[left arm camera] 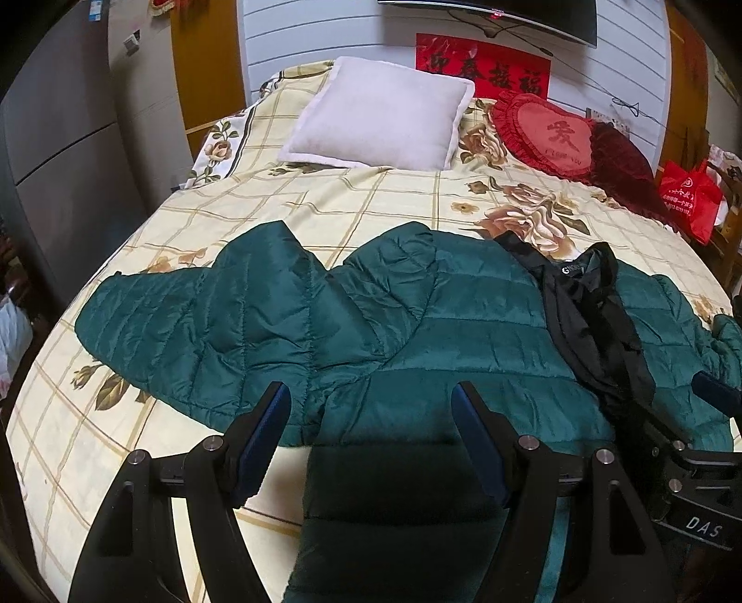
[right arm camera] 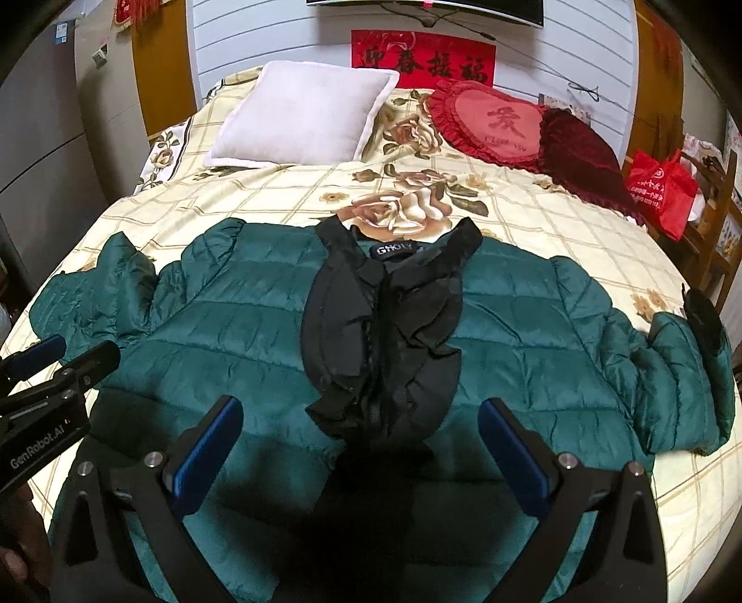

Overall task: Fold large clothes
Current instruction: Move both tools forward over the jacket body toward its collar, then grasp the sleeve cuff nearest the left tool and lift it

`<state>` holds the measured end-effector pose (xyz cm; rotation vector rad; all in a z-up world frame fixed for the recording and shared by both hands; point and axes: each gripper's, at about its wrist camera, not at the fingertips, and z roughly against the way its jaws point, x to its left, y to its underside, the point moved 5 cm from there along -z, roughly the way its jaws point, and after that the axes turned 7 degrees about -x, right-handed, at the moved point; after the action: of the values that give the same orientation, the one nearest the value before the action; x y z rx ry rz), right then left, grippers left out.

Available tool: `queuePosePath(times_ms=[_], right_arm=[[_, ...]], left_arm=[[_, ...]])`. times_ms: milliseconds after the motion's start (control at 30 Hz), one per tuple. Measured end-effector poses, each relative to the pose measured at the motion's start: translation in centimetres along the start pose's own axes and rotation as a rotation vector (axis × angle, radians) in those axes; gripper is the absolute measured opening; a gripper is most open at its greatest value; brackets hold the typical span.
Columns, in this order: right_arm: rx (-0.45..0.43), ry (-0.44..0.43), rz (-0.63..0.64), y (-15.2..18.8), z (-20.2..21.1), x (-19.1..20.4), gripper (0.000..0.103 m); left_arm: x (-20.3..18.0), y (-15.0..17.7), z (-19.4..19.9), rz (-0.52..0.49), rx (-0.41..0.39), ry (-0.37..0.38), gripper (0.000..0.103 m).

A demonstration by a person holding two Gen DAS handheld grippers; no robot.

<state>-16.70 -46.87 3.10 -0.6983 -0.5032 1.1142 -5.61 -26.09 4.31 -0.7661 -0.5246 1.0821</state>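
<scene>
Two grippers, left gripper (left arm camera: 371,413) and right gripper (right arm camera: 361,433), are hovering empty with jaws wide over the dark green quilted puffer jacket (right arm camera: 232,334), which is lying spread flat mid-frame on the floral checked bed (right arm camera: 533,208), black ruffled lining (right arm camera: 385,334) showing, likely readying a fold.

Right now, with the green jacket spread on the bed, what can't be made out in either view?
- Green jacket hem: both views, cut off by bottom edge, shadowed behind the tongs.
- Jacket front under the black lining: covered.
- Wall screen: cropped at the top edge.
</scene>
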Motion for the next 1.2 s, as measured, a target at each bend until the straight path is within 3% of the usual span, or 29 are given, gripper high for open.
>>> queuePosePath(times_ms=[267,500,933,1200], right_arm=[[-0.002,-0.007,0.016,-0.2,-0.1,0.7,0.103],[0.004,0.008,0.057,-0.6,-1.3,1.1,0.103],[0.024,-0.022,0.038,-0.1,-1.8,0.9,0.103],[0.049,-0.044,0.05,-0.1,-2.1,1.8,0.103]], left_arm=[[3.9,-0.4,-0.6,0.029,-0.003,-0.056,0.06],[10.4,-0.6,-2.0,0.107,0.014,-0.133,0.06],[29.1,0.2,-5.8,0.486,0.049,-0.367,0.06],[35.8,1.3,-9.6,0.675,0.076,-0.391,0.06]])
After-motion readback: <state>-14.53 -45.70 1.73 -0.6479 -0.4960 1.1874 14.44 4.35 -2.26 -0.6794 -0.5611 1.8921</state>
